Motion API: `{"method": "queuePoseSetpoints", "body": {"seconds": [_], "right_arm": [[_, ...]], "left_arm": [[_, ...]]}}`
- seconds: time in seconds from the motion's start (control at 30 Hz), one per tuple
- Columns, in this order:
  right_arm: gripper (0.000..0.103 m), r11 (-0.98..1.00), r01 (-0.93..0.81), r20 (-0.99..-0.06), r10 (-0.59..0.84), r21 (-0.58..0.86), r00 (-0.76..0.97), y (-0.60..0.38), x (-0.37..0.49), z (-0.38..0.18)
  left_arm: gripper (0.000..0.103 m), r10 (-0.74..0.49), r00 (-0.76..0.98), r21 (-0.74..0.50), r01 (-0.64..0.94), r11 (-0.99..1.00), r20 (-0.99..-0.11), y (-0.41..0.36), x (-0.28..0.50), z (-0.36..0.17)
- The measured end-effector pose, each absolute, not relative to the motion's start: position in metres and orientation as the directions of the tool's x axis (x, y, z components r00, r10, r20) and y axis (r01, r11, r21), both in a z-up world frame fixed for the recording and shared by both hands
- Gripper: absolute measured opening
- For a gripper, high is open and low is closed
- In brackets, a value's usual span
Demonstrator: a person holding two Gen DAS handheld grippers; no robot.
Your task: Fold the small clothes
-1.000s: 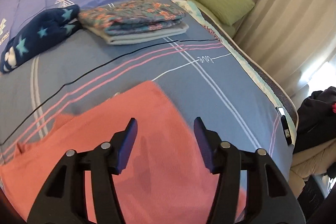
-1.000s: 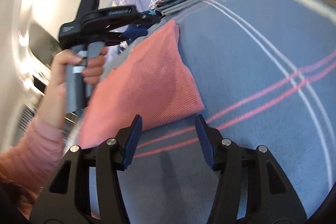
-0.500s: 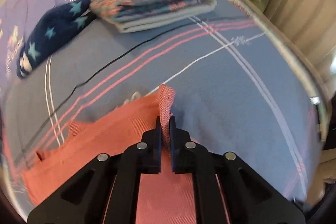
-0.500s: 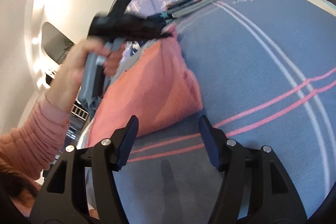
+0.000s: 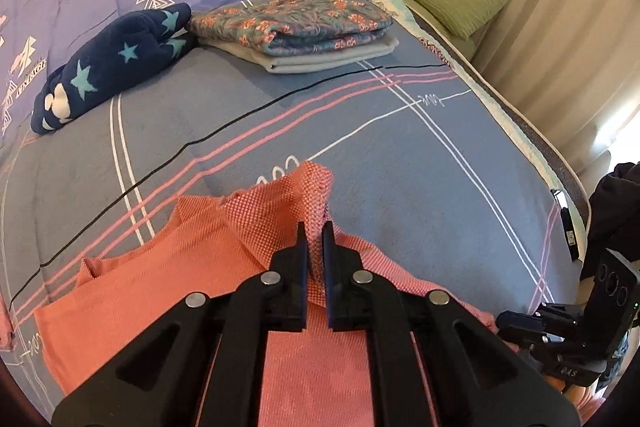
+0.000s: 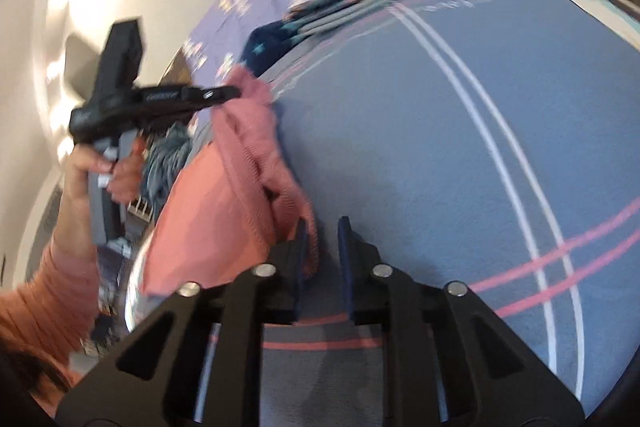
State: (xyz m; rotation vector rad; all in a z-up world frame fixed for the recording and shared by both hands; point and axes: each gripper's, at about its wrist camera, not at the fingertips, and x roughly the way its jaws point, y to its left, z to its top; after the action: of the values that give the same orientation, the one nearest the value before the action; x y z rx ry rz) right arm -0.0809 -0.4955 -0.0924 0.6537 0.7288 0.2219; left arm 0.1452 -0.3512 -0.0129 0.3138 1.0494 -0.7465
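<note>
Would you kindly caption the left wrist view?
Left gripper pinches a corner of the coral garment on the bed.

**Left fingers clamped, right fingers closing**

The left gripper (image 5: 315,243) points steeply down at the bed, its fingers (image 5: 301,247) pressed together on a pinched-up fold of the coral cloth (image 5: 316,195). In the right wrist view the person's left hand (image 6: 100,163) wraps the grey handle, with a ribbed coral sleeve (image 6: 52,307) behind it. The right gripper (image 6: 322,259) slants down more gently; its jaws are closing with the cloth's hem between them, against the left finger and clear of the right one.
</note>
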Motion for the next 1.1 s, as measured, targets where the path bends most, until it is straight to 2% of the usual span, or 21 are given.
{"method": "queuePoseSetpoints", "body": {"seconds": [0.03, 0.1, 0.13, 0.17, 0.23, 0.3, 0.43, 0.6, 0.67, 0.77, 0.8, 0.83, 0.9, 1.0, 1.03, 1.07, 1.1], "right_arm": [[0.066, 0.79, 0.006, -0.543, 0.416, 0.613, 0.729, -0.493, -0.081, -0.089], [0.064, 0.83, -0.049, -0.565, 0.421, 0.556, 0.71, -0.484, -0.069, -0.084], [0.055, 0.844, -0.045, -0.584, 0.408, 0.535, 0.702, -0.484, -0.061, -0.085], [0.032, 0.854, -0.017, -0.623, 0.392, 0.52, 0.677, -0.481, -0.052, -0.089], [0.007, 0.828, 0.014, -0.63, 0.416, 0.561, 0.656, -0.484, -0.045, -0.097], [0.006, 0.801, 0.024, -0.597, 0.426, 0.599, 0.68, -0.488, -0.051, -0.096], [0.003, 0.807, 0.078, -0.619, 0.383, 0.586, 0.686, -0.49, -0.071, -0.102], [0.003, 0.794, 0.114, -0.628, 0.375, 0.598, 0.682, -0.492, -0.081, -0.102], [0.003, 0.789, 0.115, -0.621, 0.374, 0.603, 0.688, -0.495, -0.09, -0.102], [0.003, 0.762, 0.132, -0.605, 0.382, 0.634, 0.698, -0.503, -0.104, -0.105], [0.003, 0.757, 0.139, -0.599, 0.375, 0.638, 0.707, -0.506, -0.11, -0.105], [0.003, 0.752, 0.139, -0.59, 0.373, 0.644, 0.716, -0.508, -0.117, -0.105], [0.004, 0.738, 0.132, -0.571, 0.382, 0.661, 0.727, -0.51, -0.121, -0.102], [0.005, 0.711, 0.085, -0.518, 0.42, 0.698, 0.745, -0.505, -0.13, -0.096], [0.01, 0.705, 0.069, -0.504, 0.433, 0.706, 0.747, -0.503, -0.131, -0.093], [0.021, 0.7, 0.055, -0.492, 0.442, 0.712, 0.751, -0.5, -0.131, -0.091], [0.027, 0.701, 0.051, -0.486, 0.438, 0.712, 0.756, -0.497, -0.131, -0.088]], "left_arm": [[0.006, -0.407, 0.282, -0.112, 0.688, 0.717, -0.869, -0.351, 0.146, -0.013], [0.006, -0.417, 0.273, -0.131, 0.682, 0.719, -0.867, -0.35, 0.149, -0.013], [0.006, -0.423, 0.269, -0.14, 0.68, 0.72, -0.865, -0.35, 0.15, -0.013], [0.006, -0.429, 0.263, -0.152, 0.676, 0.721, -0.864, -0.351, 0.151, -0.013], [0.006, -0.44, 0.251, -0.171, 0.674, 0.719, -0.862, -0.354, 0.153, -0.013], [0.006, -0.454, 0.239, -0.202, 0.657, 0.726, -0.858, -0.358, 0.158, -0.013], [0.005, -0.54, 0.196, -0.329, 0.61, 0.721, -0.819, -0.38, 0.176, -0.011], [0.002, -0.466, 0.226, -0.231, 0.638, 0.735, -0.855, -0.436, 0.182, -0.043], [0.003, -0.486, 0.208, -0.272, 0.617, 0.739, -0.849, -0.438, 0.188, -0.048], [0.026, -0.537, 0.204, -0.323, 0.61, 0.724, -0.819, -0.426, 0.189, -0.034], [0.037, -0.541, 0.242, -0.3, 0.621, 0.724, -0.805, -0.418, 0.185, -0.023], [0.041, -0.538, 0.283, -0.27, 0.629, 0.729, -0.794, -0.411, 0.181, -0.013], [0.041, -0.549, 0.334, -0.231, 0.654, 0.72, -0.766, -0.394, 0.167, 0.006], [0.041, -0.586, 0.294, -0.251, 0.696, 0.672, -0.755, -0.368, 0.14, 0.014], [0.041, -0.594, 0.269, -0.255, 0.715, 0.651, -0.758, -0.362, 0.13, 0.011], [0.041, -0.588, 0.249, -0.241, 0.739, 0.629, -0.77, -0.358, 0.116, 0.004], [0.042, -0.573, 0.238, -0.221, 0.756, 0.616, -0.784, -0.358, 0.105, -0.006]]}}
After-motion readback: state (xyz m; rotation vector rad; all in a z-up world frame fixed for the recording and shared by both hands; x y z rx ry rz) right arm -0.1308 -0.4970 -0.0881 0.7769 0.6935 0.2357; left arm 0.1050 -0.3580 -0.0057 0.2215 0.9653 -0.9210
